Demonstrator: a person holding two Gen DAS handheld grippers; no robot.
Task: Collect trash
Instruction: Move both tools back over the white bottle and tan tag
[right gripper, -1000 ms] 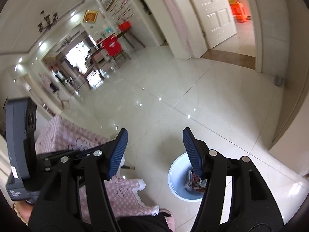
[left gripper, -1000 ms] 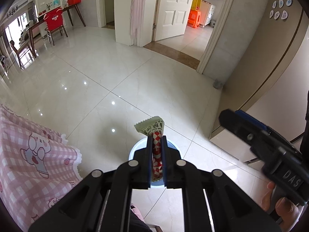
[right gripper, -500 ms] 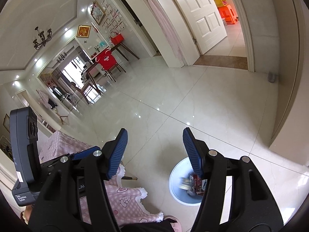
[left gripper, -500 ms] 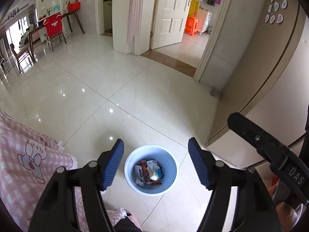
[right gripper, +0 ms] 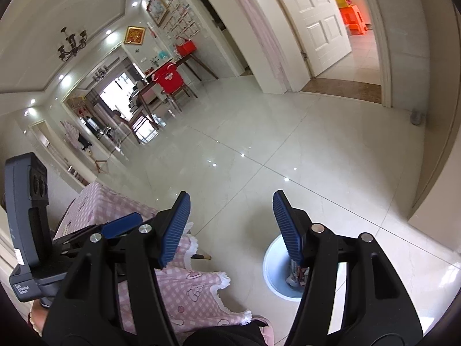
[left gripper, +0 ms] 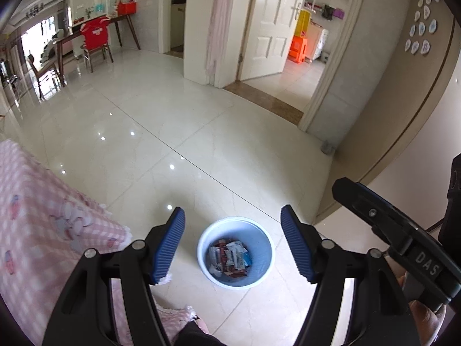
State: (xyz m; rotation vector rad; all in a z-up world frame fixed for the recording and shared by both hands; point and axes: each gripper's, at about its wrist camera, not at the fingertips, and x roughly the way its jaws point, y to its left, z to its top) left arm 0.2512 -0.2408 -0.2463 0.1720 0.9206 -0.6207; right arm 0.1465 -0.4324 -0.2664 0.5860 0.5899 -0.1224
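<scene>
A light blue bin (left gripper: 235,252) stands on the tiled floor, holding several snack wrappers (left gripper: 229,258). My left gripper (left gripper: 232,245) hangs above it, open, nothing between its blue pads. In the right wrist view the bin (right gripper: 276,271) sits low right, partly hidden behind the right finger (right gripper: 286,227). My right gripper (right gripper: 230,225) is open and empty, above the floor just left of the bin. Each gripper shows at the edge of the other's view: the right one (left gripper: 397,230), the left one (right gripper: 31,230).
A table under a pink checked cloth (left gripper: 37,219) stands close on the left, its fringe (right gripper: 201,282) near the bin. A wall corner (left gripper: 340,201) lies right of the bin. Glossy floor (left gripper: 173,121) stretches ahead to a white door (left gripper: 273,23), a red-backed chair (left gripper: 96,39).
My left gripper opened and let go of the red and white wrapper, which dropped into the bin. It then rose and drew back. The right gripper stayed open and hardly moved.
</scene>
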